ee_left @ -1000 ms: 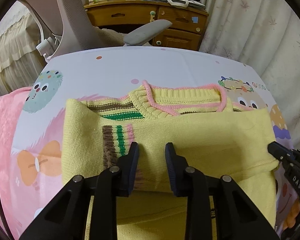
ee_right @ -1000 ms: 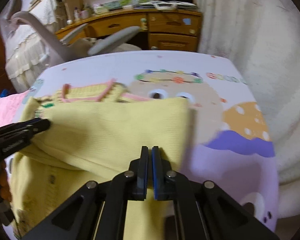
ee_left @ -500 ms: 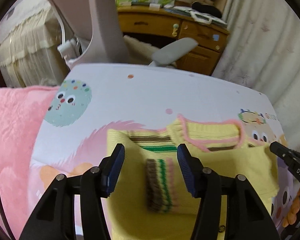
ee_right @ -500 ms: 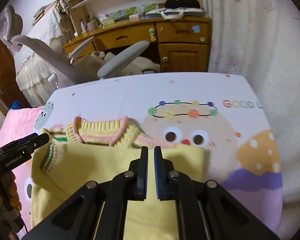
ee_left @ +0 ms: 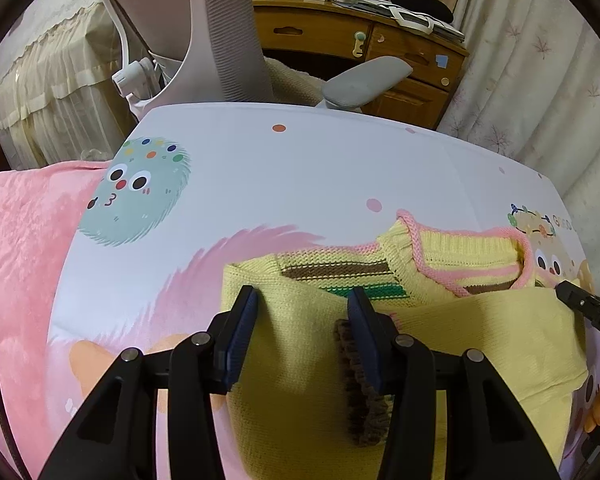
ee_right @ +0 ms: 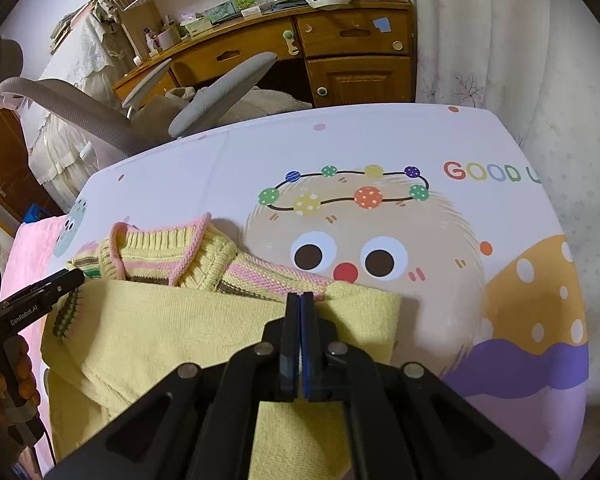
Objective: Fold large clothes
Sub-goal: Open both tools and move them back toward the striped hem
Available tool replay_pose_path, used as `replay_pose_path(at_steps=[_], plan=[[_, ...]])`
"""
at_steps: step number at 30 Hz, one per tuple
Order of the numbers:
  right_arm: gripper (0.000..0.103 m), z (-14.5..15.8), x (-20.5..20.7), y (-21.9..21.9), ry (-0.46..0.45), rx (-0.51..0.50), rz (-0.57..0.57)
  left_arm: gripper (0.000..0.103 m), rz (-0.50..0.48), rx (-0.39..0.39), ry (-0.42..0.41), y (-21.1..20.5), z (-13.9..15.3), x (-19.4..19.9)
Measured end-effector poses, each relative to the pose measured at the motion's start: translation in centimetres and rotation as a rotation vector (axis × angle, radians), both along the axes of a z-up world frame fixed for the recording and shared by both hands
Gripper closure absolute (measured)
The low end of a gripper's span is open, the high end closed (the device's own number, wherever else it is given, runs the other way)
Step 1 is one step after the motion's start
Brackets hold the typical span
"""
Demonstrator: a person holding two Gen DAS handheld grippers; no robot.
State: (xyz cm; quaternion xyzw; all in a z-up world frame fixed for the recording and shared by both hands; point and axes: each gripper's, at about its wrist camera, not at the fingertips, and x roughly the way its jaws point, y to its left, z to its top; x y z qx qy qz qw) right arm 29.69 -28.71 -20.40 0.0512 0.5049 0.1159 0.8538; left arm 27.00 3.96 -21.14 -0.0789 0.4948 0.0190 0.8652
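— At the bottom of the left wrist view, what are the tongs doing?

— The left gripper stands spread and its jaws are closing; the yellow sweater lies under and between the fingers, but the pads do not seem to press on it. The striped cuff of a sleeve lies just beside the right-hand finger.

— And low in the right wrist view?

— The right gripper is pressed together. Its tips sit at the upper edge of the folded yellow panel; whether a bit of knit is pinched there I cannot tell.

— So how far along is the folding?

— I'd judge partway. The sweater lies on the cartoon-print sheet, lower middle of both frames. A plain yellow layer is laid across the body, reaching almost to the pink-trimmed collar, and a sleeve is brought in over it. The right edge looks fairly square; the left side is lumpier.

— What's left?

— Probably smoothing, then folding it smaller. Beyond, at the top of the frames, a grey chair and a wooden desk.
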Motion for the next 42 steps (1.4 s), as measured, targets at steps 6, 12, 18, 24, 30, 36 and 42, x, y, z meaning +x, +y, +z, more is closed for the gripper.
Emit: replay_pose_path(at_steps=[6,12,18,24,30,36,42], plan=[[0.099,1.1,-0.4,-0.4,0.024,0.031,-0.007,0.042,0.012,0.007,0.041,-0.2,1.1,0.0],[0.093,4.3,-3.1,-0.3,-0.011,0.031,0.03,0.021,0.021,0.076,0.007,-2.0,5.0,-2.1],[0.07,8.4,-6.8,0.3,-0.076,0.022,0.061,0.02,0.018,0.089,-0.004,-3.7,9.6,-5.1],[0.07,12.4,-9.7,1.1,-0.107,0.055,0.111,0.012,0.035,0.096,-0.036,-5.0,14.0,-9.1],[0.07,15.3,-12.2,2.4,-0.134,0.042,0.152,0.011,0.066,0.056,-0.06,-5.1,16.9,-12.4],[0.07,16.0,-14.0,2.7,-0.129,0.041,0.162,0.011,0.064,0.065,-0.075,-5.3,17.7,-15.0],[0.07,16.1,-16.8,1.0,-0.212,0.043,0.083,0.011,-0.025,0.113,-0.101,-5.7,17.2,-18.2]])
